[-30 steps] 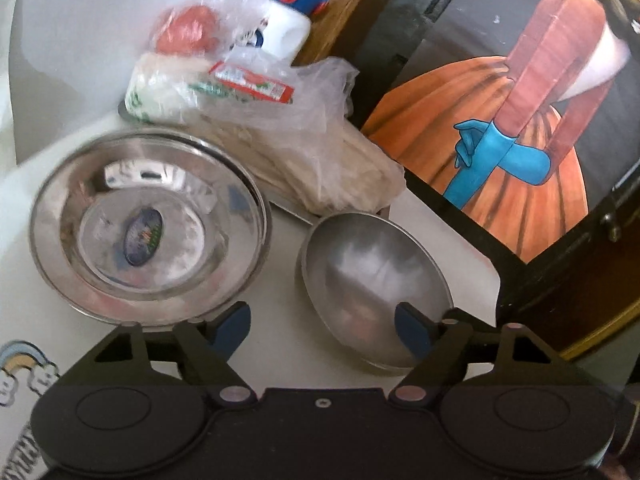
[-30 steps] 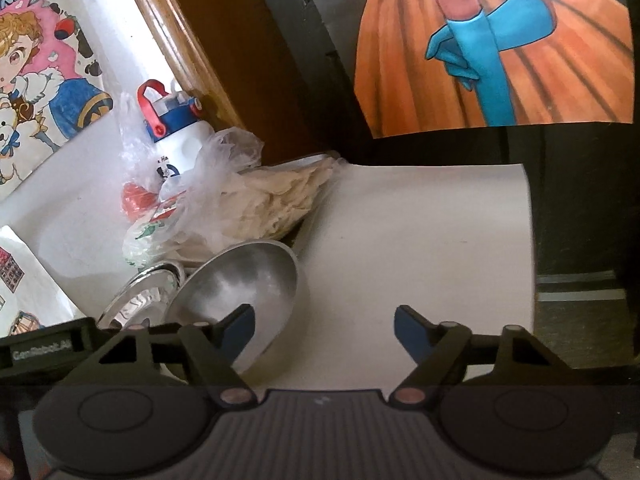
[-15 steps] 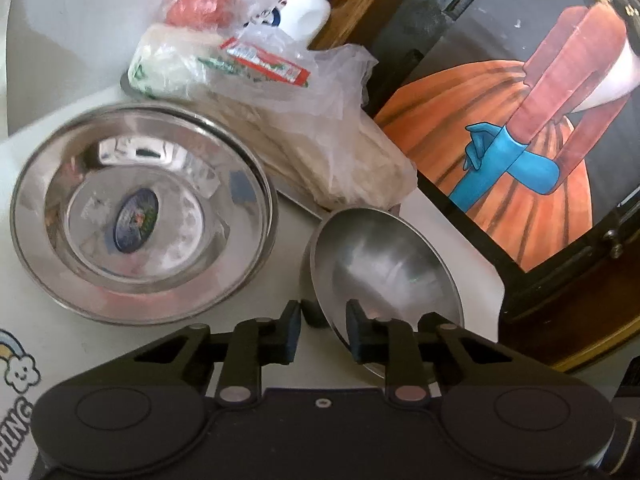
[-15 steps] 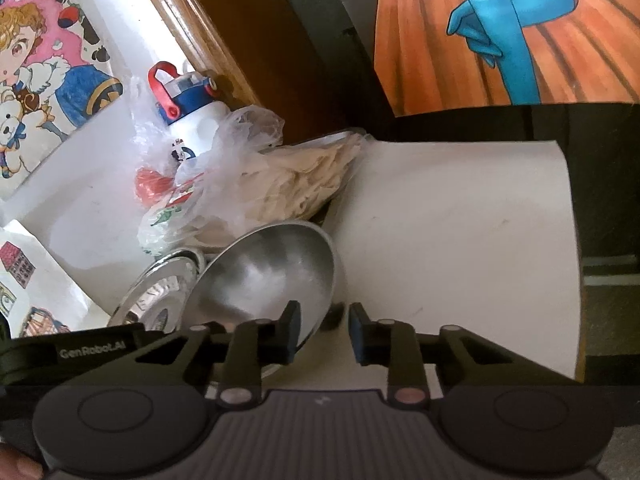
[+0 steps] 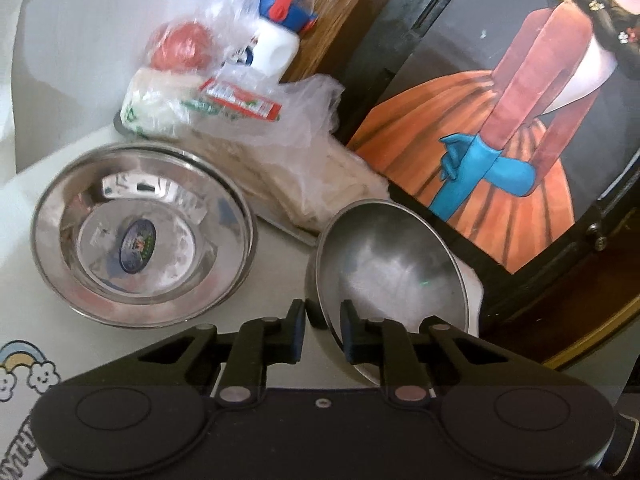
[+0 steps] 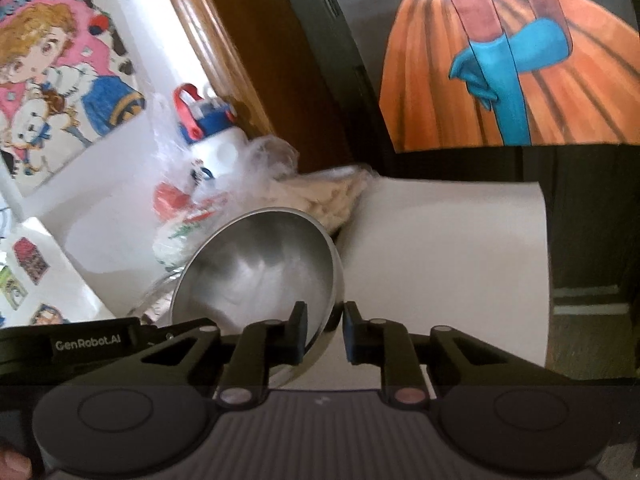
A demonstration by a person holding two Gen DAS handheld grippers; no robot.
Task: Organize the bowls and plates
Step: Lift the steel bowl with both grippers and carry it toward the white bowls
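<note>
**Both grippers pinch the rim of one steel bowl**

The steel bowl (image 5: 392, 268) sits tilted above the white bench (image 5: 276, 280), its open side turned toward the cameras. Its near rim runs between the fingers of the left gripper (image 5: 322, 330): one blue pad lies outside the wall, the other inside the hollow. The fingers are nearly together and closing, with only the thin metal wall in the gap.

From the right wrist view the same bowl (image 6: 260, 268) leans to the left, and its lower right edge passes between the fingers of the right gripper (image 6: 325, 332). Here too the fingers stand narrow and are closing on the rim, one pad inside and one outside.

A wider steel plate (image 5: 144, 236) lies flat on the bench just left of the bowl, a sticker at its centre, apart from either gripper. Behind both lie plastic bags (image 5: 256, 136) of food and a white bottle (image 5: 280, 36) with a blue and red cap. A framed painting (image 5: 500, 140) leans at the bench's right side.
</note>
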